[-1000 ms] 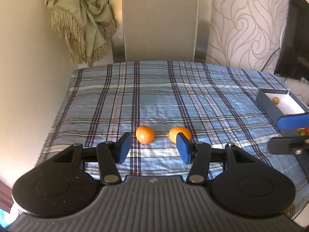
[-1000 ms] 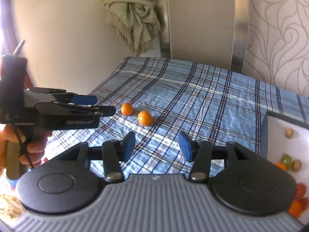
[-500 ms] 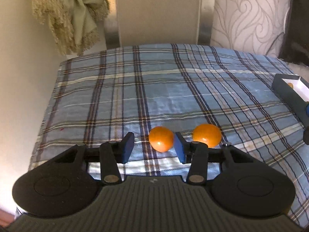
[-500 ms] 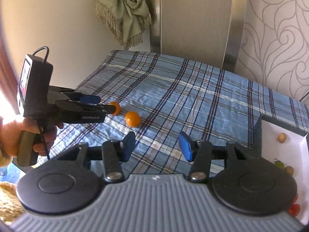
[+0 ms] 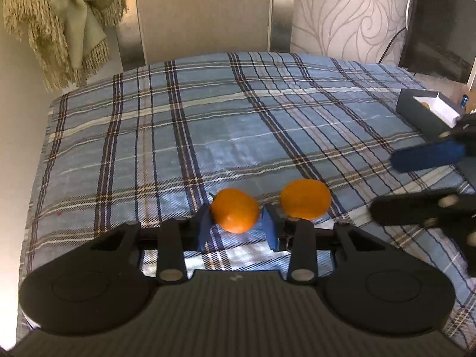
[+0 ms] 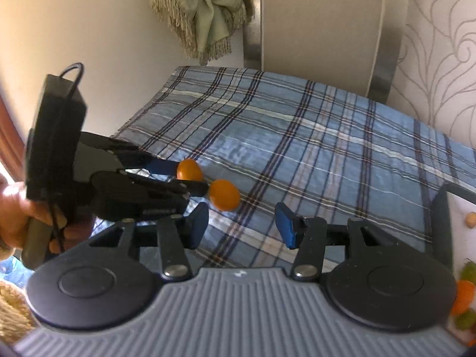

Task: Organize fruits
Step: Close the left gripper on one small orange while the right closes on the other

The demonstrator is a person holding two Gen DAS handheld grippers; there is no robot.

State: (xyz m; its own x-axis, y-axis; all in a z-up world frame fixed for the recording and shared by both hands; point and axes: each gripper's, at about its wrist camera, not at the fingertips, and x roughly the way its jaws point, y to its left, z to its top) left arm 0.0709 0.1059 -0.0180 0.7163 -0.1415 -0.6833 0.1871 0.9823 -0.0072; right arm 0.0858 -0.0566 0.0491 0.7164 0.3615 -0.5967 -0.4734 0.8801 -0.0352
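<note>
Two oranges lie on the blue plaid cloth (image 5: 208,125). My left gripper (image 5: 236,227) has its jaws closing around the left orange (image 5: 235,214), and both blue pads touch its sides. The second orange (image 5: 306,199) rests free just to its right. In the right wrist view the left gripper (image 6: 190,177) pinches the far orange (image 6: 190,169), and the near orange (image 6: 224,195) sits beside it. My right gripper (image 6: 241,226) stands open with nothing between its fingers, a little short of the near orange. It also enters the left wrist view as the right gripper (image 5: 383,186).
A dark box with a white inside (image 5: 428,110) stands at the cloth's right edge, and its wall (image 6: 443,208) has several small fruits (image 6: 464,294) behind it. A fringed green throw (image 5: 65,15) hangs at the back left. A hand (image 6: 17,217) holds the left gripper's handle.
My left gripper came forward and down onto the left orange, and its jaws narrowed around it. My right gripper swung left, closer to the oranges, with its opening unchanged.
</note>
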